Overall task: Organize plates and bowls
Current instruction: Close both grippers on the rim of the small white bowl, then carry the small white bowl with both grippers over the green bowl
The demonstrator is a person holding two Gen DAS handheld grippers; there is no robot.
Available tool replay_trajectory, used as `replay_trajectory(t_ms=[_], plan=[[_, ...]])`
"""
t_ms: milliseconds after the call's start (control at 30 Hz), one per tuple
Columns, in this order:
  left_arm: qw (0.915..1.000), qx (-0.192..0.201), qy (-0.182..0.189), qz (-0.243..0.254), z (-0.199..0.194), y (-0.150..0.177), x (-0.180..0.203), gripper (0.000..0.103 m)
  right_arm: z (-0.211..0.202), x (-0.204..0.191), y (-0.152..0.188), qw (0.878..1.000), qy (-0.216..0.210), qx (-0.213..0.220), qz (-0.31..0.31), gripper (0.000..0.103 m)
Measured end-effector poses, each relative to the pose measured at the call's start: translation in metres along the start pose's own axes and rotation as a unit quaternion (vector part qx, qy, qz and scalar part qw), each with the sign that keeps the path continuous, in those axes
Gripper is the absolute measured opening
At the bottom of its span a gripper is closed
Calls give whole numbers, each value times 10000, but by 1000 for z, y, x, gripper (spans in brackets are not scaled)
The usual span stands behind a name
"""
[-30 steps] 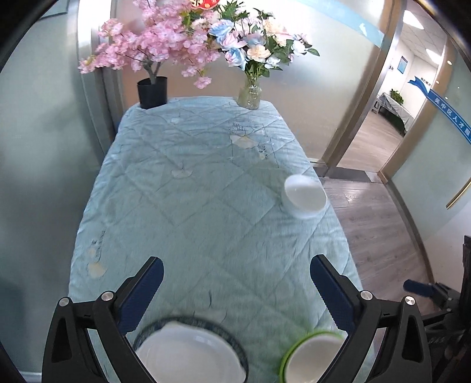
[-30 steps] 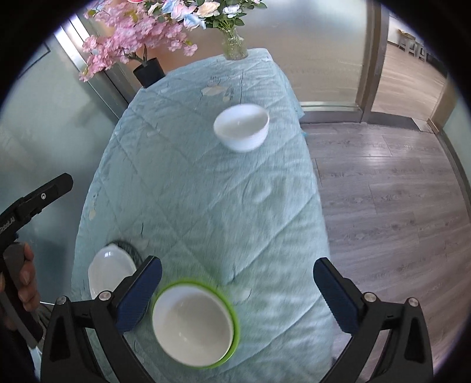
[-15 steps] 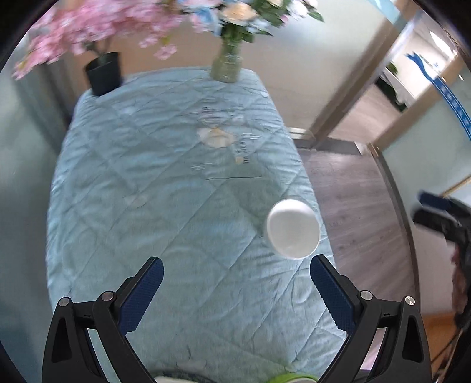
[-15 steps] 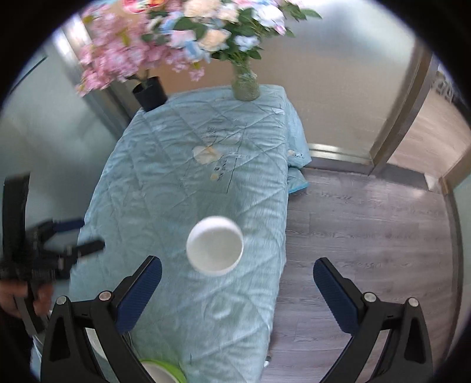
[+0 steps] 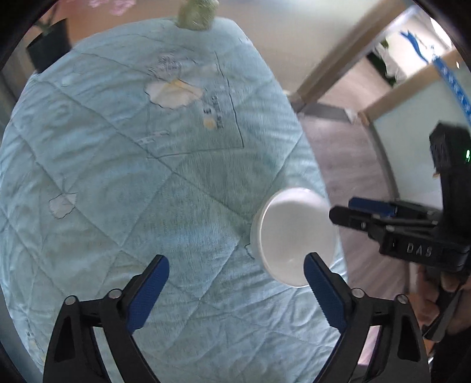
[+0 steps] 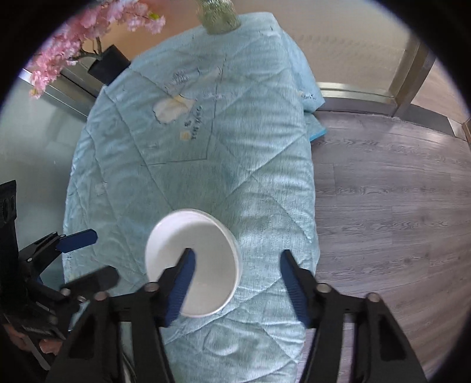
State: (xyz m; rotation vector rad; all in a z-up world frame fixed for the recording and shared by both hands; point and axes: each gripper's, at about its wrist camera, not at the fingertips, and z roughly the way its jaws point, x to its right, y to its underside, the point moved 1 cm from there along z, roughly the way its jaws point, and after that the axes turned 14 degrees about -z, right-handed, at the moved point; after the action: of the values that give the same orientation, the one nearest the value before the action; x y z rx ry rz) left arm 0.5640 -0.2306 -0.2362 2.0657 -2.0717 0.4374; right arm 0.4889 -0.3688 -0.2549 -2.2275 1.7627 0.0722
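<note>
white bowl point(image 6: 192, 265) on quilted cloth point(image 6: 206, 153), right gripper point(image 6: 235, 268) jaws closing astride its rim, left gripper point(image 5: 235, 277) jaws apart

Both wrist cameras look steeply down along their own fingers at the light-blue quilted tablecloth point(image 5: 123, 165), from fairly close above. Each view shares the white bowl point(image 5: 291, 238) near the cloth's right edge, the glass vase point(image 6: 217, 14) at the far end, and the other gripper.
</note>
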Motion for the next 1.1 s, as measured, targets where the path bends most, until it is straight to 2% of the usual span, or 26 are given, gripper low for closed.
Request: replay_trajectory(t_ms=[100,167,233,300,400,500,667,833,1100], plan=[[9999,-78,-63,1,19,-2,1,89,13,5,0,9998,0,-94,151,48],[9998,-180,-35,-1,28,-3,3,78,22,4,-1,9997,-54,-176,157,41],[9997,-255,-34,7,34,-5,6,73,27,3,0,9996,-22,-242,135,36],[9995,-316,-70,39,40,-6,9,64,33,6,2,9994,9,-296,201,24],[9989,-457,-122,-34,50,-9,10,44,40,10,5,9990,-120,-315,279,18],[9984,-553,59,-135,56,-11,10,35,41,10,7,9990,-224,-281,263,9],[9983,-520,245,-67,59,-11,17,11,41,1,5,9995,5,-295,146,6],[9991,-406,92,54,59,-10,24,6,40,-7,4,9992,255,-271,152,6],[9993,-159,-54,322,46,-3,34,4,34,-13,10,9987,365,-281,218,5]])
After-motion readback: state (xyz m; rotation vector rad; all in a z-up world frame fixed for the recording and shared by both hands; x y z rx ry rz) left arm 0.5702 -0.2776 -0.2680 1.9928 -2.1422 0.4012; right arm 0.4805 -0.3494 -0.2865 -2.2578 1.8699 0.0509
